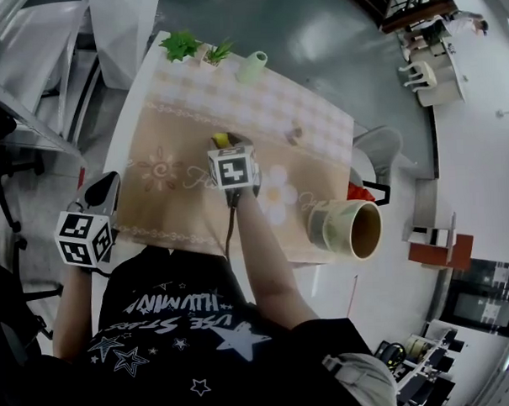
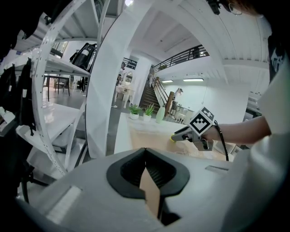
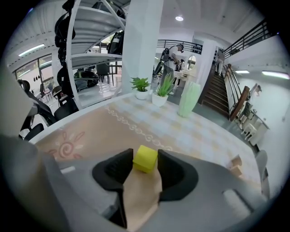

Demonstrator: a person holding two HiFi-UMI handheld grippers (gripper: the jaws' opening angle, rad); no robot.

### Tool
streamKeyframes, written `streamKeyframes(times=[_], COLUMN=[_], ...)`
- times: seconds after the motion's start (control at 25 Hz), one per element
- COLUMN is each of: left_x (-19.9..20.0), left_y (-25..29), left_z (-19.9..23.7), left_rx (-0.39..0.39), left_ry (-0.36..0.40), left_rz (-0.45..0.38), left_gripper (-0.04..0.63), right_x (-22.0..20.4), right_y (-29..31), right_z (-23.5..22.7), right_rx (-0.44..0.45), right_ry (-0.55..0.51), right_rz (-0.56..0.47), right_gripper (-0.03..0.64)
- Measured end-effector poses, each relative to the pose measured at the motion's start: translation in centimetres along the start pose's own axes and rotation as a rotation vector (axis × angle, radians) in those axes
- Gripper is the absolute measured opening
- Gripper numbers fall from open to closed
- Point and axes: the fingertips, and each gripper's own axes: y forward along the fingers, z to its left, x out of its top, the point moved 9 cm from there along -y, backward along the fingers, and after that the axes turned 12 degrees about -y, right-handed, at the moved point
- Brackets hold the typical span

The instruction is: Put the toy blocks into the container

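Note:
A yellow toy block (image 3: 145, 158) sits between the pads of my right gripper (image 3: 145, 157), which is shut on it just above the patterned tablecloth (image 3: 90, 131). From the head view, this gripper (image 1: 227, 146) is over the middle of the table with the yellow block (image 1: 221, 140) at its tip. Small wooden blocks (image 1: 295, 137) lie farther right, also visible from the right gripper (image 3: 235, 164). The round container (image 1: 352, 227) lies on its side near the table's right front edge. My left gripper (image 1: 109, 181) hangs off the table's left side, shut and holding nothing (image 2: 145, 152).
Two potted plants (image 1: 180, 45) and a pale green vase (image 1: 253, 66) stand along the far edge of the table (image 1: 129, 119). A white shelving frame (image 2: 50, 81) stands close on the left. A chair (image 1: 378, 146) is at the table's right.

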Motion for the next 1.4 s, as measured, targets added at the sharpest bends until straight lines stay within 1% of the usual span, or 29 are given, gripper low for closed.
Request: streamKeyframes(times=[0.2,0.36,0.52,0.76,1.0,1.4], left_x=[0.3,1.1,1.9,2.2,2.2,2.5], left_y=[0.5,1.8,3.2,5.8,7.9,11.4], left_z=[-0.1,-1.2,-3.6,-8.8,-14.5,-23.5], left_rx=[-0.047,-0.105,-0.159,-0.279,-0.369,-0.513], left_ry=[0.01,0.056,0.096,0.173,0.251,0.354], left_rz=[0.013,0.034,0.041,0.083,0.12,0.149], left_gripper=[0.01,0.01,0.009,0.009,0.009,0.011], right_x=[0.3,0.3,-0.5,-3.5,-6.9,-13.1], right_y=[-2.2,-5.9,-10.3,-16.7,-21.8,-30.2], right_z=[0.1,-0.9,-2.8,-5.9,-8.4,-13.0], right_rx=[-0.031,-0.085,-0.146,-0.245,-0.322,-0.521], right_ry=[0.033,0.069,0.097,0.154,0.201,0.276], right_rz=[-0.022,-0.081,-0.139,-0.189,-0.216,-0.23], right_gripper=[0.172,0.172,0.172,0.172,0.172,0.172])
